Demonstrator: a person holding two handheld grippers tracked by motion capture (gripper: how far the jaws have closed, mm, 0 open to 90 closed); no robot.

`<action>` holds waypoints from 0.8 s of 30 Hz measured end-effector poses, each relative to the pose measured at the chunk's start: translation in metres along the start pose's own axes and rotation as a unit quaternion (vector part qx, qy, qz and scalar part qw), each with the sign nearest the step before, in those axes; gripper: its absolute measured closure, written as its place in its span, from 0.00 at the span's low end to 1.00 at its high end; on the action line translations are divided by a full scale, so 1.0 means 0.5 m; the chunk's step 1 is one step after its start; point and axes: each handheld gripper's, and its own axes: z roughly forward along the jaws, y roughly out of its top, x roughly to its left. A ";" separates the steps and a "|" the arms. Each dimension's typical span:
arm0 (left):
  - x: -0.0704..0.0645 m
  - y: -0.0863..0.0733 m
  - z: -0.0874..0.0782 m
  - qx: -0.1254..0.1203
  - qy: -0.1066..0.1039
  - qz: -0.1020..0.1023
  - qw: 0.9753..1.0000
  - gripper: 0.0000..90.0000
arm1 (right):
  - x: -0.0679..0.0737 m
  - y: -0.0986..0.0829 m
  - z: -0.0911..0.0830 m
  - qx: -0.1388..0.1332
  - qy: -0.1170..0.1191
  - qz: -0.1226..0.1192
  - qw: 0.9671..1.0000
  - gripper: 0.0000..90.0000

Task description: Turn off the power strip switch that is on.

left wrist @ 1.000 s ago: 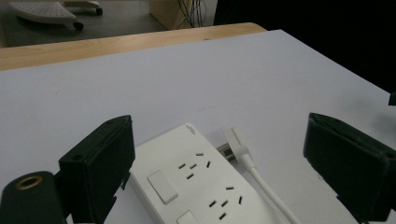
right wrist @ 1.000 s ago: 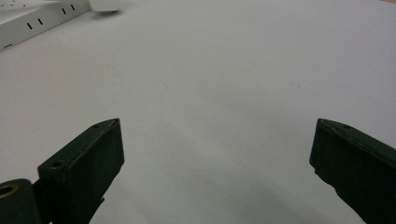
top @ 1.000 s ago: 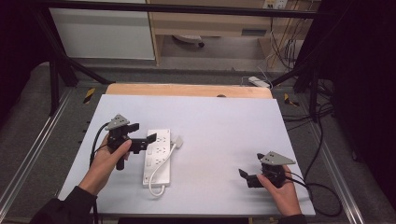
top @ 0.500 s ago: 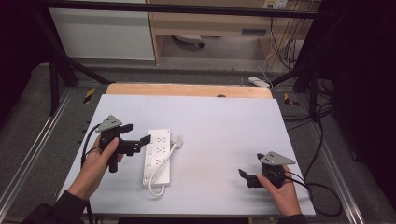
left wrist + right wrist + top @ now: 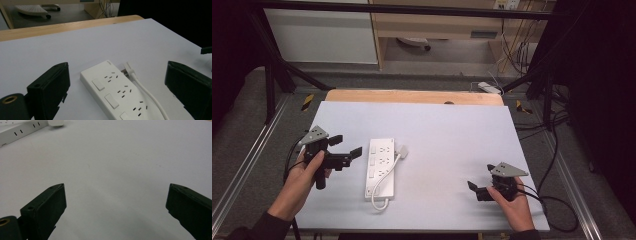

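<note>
A white power strip (image 5: 380, 167) lies lengthwise on the white table top (image 5: 447, 130), left of the middle. Its cord (image 5: 379, 202) loops from the near end, and its plug (image 5: 402, 150) rests by its far right side. My left gripper (image 5: 346, 145) is held just left of the strip, open and empty, pointing at it. From the left gripper view, the strip (image 5: 115, 92) and plug (image 5: 127, 68) lie between and beyond the open left gripper (image 5: 117, 65). My right gripper (image 5: 481, 177) hovers open near the front right edge. In the right gripper view, the open right gripper (image 5: 116, 187) has bare table between its jaws, with the strip (image 5: 20, 131) far off.
A wooden strip (image 5: 412, 96) borders the table's far edge. Metal rails (image 5: 247, 160) run along both sides. Black cables (image 5: 557, 200) trail off the right front corner. Another power strip (image 5: 489, 87) lies on the floor beyond the table.
My left gripper has drawn back to the left, a little away from the power strip. The right gripper and the strip have stayed put.
</note>
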 end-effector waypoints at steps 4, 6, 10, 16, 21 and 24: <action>0.004 -0.006 -0.017 -0.003 0.000 -0.004 1.000 0.07 | 0.000 0.000 0.000 0.000 0.000 0.000 1.000 0.04; 0.007 -0.011 -0.024 -0.003 0.002 -0.006 1.000 0.07 | 0.000 0.000 0.000 0.001 0.000 0.001 1.000 0.04; 0.012 -0.022 -0.039 -0.006 0.006 -0.011 1.000 0.07 | 0.000 0.000 0.000 0.000 0.000 0.000 1.000 0.04; 0.018 -0.039 -0.061 -0.009 0.010 -0.016 1.000 0.07 | 0.001 0.000 0.001 0.001 0.000 0.001 1.000 0.04; 0.024 -0.058 -0.072 -0.009 0.013 -0.020 1.000 0.07 | 0.001 0.000 0.001 0.001 -0.001 0.002 1.000 0.04; 0.028 -0.071 -0.075 -0.006 0.015 -0.024 1.000 0.07 | 0.001 -0.001 0.002 0.002 -0.001 0.002 1.000 0.04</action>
